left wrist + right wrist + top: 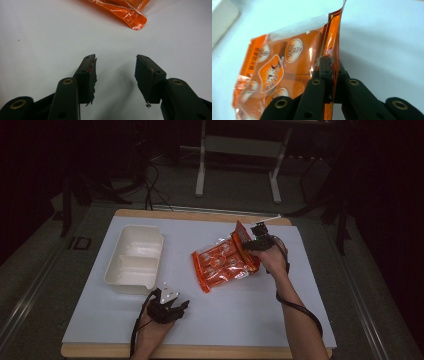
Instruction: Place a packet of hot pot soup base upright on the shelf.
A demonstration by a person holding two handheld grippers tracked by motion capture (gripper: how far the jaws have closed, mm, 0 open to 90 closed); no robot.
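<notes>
Dim lab: white work board point(200, 320), metal stand point(240, 150), floor cables point(150, 185).

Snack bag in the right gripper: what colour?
Orange with a clear window; the snack bag shows best in the right gripper view, pinched by the right gripper.

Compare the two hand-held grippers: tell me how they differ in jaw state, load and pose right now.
The left hand-held gripper has its jaws spread apart; the right hand-held gripper has them shut. The left one holds nothing, with bare white table between its jaws, while the right one pinches the edge seam of the orange snack bag. The left sits low near the table's front edge; the right tilts one end of the bag up. Both have black jaws.
</notes>
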